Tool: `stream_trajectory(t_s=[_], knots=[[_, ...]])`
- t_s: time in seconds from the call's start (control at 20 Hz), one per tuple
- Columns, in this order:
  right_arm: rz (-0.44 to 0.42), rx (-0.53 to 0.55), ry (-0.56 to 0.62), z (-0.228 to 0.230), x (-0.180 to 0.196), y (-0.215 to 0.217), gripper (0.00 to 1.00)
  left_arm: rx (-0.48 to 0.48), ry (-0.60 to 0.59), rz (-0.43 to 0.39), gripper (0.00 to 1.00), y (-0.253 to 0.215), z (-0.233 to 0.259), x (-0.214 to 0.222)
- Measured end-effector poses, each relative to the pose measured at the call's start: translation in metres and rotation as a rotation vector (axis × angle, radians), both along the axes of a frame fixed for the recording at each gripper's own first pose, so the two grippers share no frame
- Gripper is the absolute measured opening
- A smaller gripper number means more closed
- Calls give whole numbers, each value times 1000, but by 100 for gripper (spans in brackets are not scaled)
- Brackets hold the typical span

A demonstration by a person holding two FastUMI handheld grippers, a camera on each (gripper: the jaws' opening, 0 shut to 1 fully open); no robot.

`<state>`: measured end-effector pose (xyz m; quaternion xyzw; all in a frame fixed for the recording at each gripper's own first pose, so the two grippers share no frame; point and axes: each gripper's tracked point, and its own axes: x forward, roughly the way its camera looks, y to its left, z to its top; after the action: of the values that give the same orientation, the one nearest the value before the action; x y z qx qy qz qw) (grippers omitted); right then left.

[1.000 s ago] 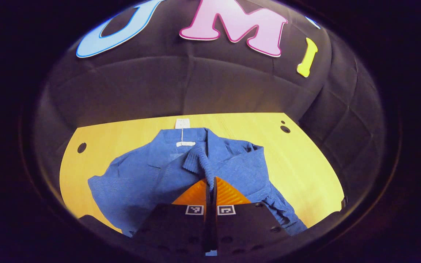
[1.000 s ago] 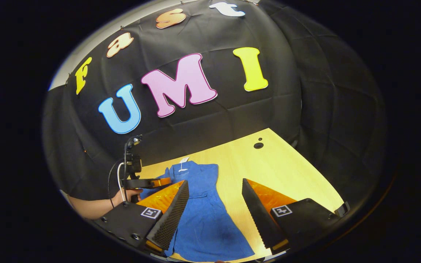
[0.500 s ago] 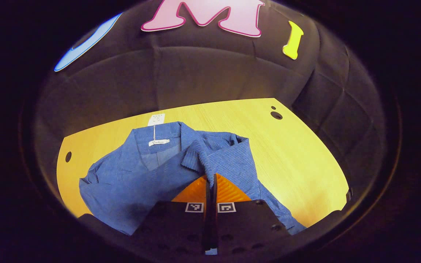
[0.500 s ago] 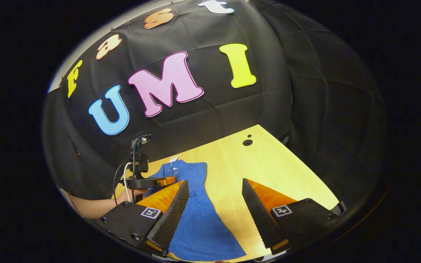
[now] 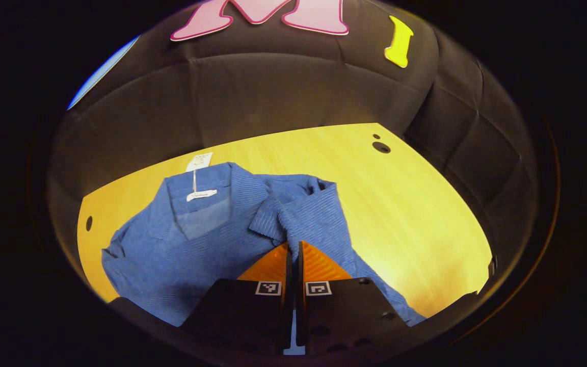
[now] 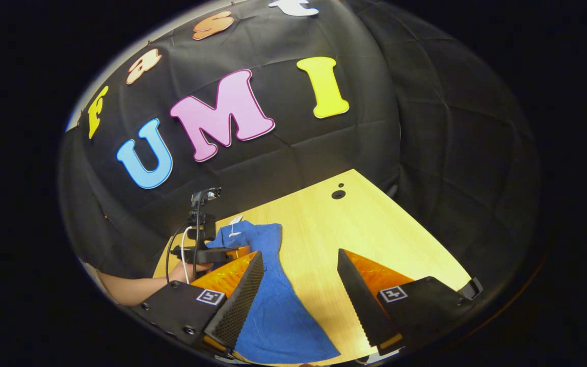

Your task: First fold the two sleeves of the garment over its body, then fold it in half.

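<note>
A blue ribbed garment (image 5: pixel 207 229) lies on the yellow wooden table (image 5: pixel 405 204), collar at the far side with a white label and tag (image 5: pixel 199 161). My left gripper (image 5: pixel 293 245) is shut on a sleeve cuff (image 5: pixel 278 224), holding it over the body of the garment. In the right gripper view the garment (image 6: pixel 278 316) stretches toward me. My right gripper (image 6: pixel 298 265) stands open above its right edge, nothing between its fingers. The left gripper (image 6: pixel 212 252) and the hand holding it (image 6: pixel 186 267) show at the left.
Black cloth walls close the table at the back and right. Round cable holes (image 5: pixel 381 147) (image 5: pixel 88 223) mark the far table corners. Bare tabletop lies to the right of the garment (image 6: pixel 375 229).
The left gripper has carried the cuff a little further across the garment; the collar now sits further left in its view. The right gripper has drifted slightly right, still open.
</note>
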<state>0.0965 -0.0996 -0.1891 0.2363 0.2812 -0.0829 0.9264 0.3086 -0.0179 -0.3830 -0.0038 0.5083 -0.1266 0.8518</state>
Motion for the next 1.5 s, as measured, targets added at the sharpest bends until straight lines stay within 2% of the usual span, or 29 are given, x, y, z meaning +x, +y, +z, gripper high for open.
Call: stream_trajectory(t_s=[0.05, 0.1, 0.2, 0.25, 0.35, 0.4, 0.55, 0.7, 0.85, 1.0, 1.3, 1.35, 1.45, 1.5], knots=[[-2, 1, 3, -1, -1, 0, 83, -19, 5, -8, 5, -9, 1, -1], [-4, 1, 6, -2, -1, -1, 83, -33, 10, -18, 5, -13, -1, -2], [-9, -2, 9, -1, -5, -4, 83, -59, 7, -38, 52, -29, 2, -3], [-12, -2, 9, -1, -6, -5, 83, -90, 3, -53, 63, -40, 5, -5], [-13, -4, 12, -2, -6, -7, 83, -182, -7, -97, 66, -69, 21, -12], [-13, -3, 16, -4, -6, -7, 94, -226, -9, -125, 67, -85, 31, -17], [-7, 14, 21, -9, -7, -2, 94, -304, -61, -187, 69, -113, 67, -38], [6, 20, 33, -15, -10, 3, 94, -368, -134, -185, 75, -104, 106, -73], [29, 27, 66, -30, -20, 11, 94, -356, -159, -88, 77, -52, 125, -122], [80, 38, 123, -50, -34, 28, 94, -212, -150, 42, 77, 20, 111, -178], [224, 76, 298, -100, -76, 81, 94, 30, 29, 292, 80, 146, 76, -302], [245, 68, 339, -112, -84, 89, 94, 59, 81, 328, 84, 163, 67, -320], [294, 50, 430, -132, -105, 101, 94, 7, 173, 401, 84, 174, 60, -353], [313, 38, 468, -143, -114, 106, 84, -32, 205, 427, 84, 174, 58, -365]])
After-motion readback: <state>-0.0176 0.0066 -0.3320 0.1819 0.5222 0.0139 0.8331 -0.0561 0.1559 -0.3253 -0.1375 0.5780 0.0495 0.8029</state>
